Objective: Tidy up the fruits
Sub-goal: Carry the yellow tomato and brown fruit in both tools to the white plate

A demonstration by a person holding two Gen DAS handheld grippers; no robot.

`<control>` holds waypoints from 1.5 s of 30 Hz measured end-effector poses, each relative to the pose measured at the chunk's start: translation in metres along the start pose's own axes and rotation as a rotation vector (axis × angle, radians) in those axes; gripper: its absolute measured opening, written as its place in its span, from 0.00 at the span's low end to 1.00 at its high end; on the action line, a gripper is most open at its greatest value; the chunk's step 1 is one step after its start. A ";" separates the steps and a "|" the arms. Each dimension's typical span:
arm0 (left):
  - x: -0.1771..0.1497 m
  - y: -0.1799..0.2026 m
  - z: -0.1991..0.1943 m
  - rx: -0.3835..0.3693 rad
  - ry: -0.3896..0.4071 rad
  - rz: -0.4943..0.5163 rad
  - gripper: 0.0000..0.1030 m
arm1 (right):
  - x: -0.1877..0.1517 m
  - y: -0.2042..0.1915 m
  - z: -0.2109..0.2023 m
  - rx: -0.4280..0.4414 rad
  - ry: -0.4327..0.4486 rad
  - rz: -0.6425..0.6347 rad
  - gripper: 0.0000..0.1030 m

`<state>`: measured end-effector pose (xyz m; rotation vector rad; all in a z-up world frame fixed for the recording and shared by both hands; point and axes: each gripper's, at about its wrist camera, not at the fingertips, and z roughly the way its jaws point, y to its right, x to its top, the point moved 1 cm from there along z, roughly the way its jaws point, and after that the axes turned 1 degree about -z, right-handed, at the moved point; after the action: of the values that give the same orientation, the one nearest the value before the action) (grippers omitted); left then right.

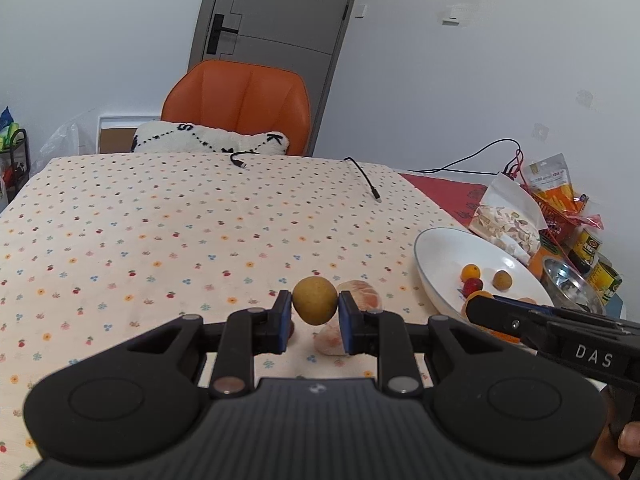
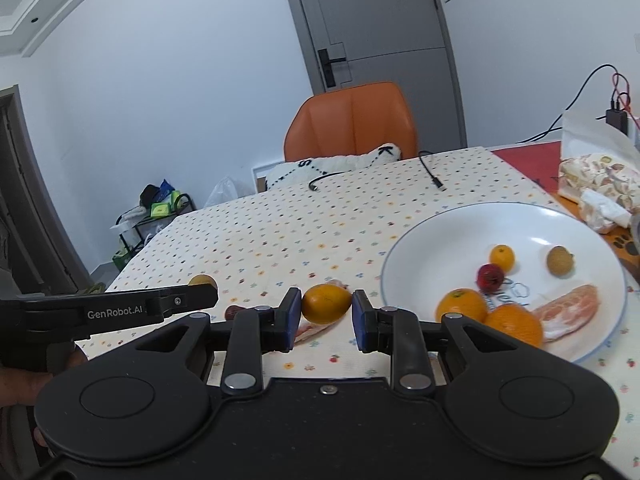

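A: What has the left gripper (image 1: 315,312) got?

B: Its jaws are nearly closed, clamped on a tan longan (image 1: 314,300) that sits between the blue pads (image 1: 285,322). Behind the right pad lie peeled segments (image 1: 362,295) on the tablecloth (image 1: 160,220), half covered by the finger.

A: And the right gripper (image 2: 326,314)?

B: Also pinched in, holding a kumquat (image 2: 326,304) between its pads. A pale segment (image 2: 314,330) shows under the left finger, mostly hidden. A dark red fruit (image 2: 231,312) peeks out further left; I can't tell what it is.

A: The plate (image 2: 420,248)?

B: Right of the right gripper's fingers, its near rim cut off by the gripper body. It holds two oranges (image 2: 462,306), a small orange fruit (image 2: 502,257), a red one (image 2: 489,276), another longan (image 2: 561,261) and a peeled wedge (image 2: 568,310). Print on the plate is unreadable.
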<state>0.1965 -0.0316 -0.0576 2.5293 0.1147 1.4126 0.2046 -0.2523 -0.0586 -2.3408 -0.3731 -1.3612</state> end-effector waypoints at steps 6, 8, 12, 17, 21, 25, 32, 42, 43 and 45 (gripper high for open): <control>0.001 0.010 0.002 -0.016 0.004 0.010 0.22 | 0.000 0.010 -0.008 -0.019 0.014 0.011 0.25; 0.002 0.013 0.002 -0.021 0.005 0.013 0.22 | 0.001 0.013 -0.011 -0.027 0.018 0.014 0.25; 0.003 0.021 0.004 -0.030 0.007 0.021 0.22 | 0.002 0.020 -0.016 -0.042 0.027 0.022 0.25; 0.005 0.031 0.008 -0.042 0.007 0.031 0.22 | 0.002 0.029 -0.021 -0.059 0.036 0.032 0.25; 0.005 0.039 0.011 -0.055 0.005 0.039 0.22 | 0.002 0.038 -0.025 -0.072 0.043 0.043 0.25; 0.005 0.047 0.016 -0.071 0.003 0.045 0.22 | 0.002 0.047 -0.029 -0.090 0.048 0.054 0.25; 0.006 0.063 0.027 -0.101 -0.004 0.057 0.22 | 0.003 0.066 -0.036 -0.139 0.062 0.074 0.25; 0.007 0.080 0.045 -0.135 -0.022 0.074 0.22 | 0.002 0.094 -0.044 -0.205 0.068 0.103 0.25; 0.006 0.081 0.047 -0.137 -0.024 0.076 0.22 | 0.001 0.096 -0.044 -0.208 0.067 0.105 0.25; 0.006 0.083 0.050 -0.141 -0.030 0.078 0.22 | 0.001 0.099 -0.043 -0.213 0.064 0.109 0.25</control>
<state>0.2382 -0.1198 -0.0574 2.4622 -0.0872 1.3597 0.2143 -0.3600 -0.0602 -2.4385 -0.0822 -1.4824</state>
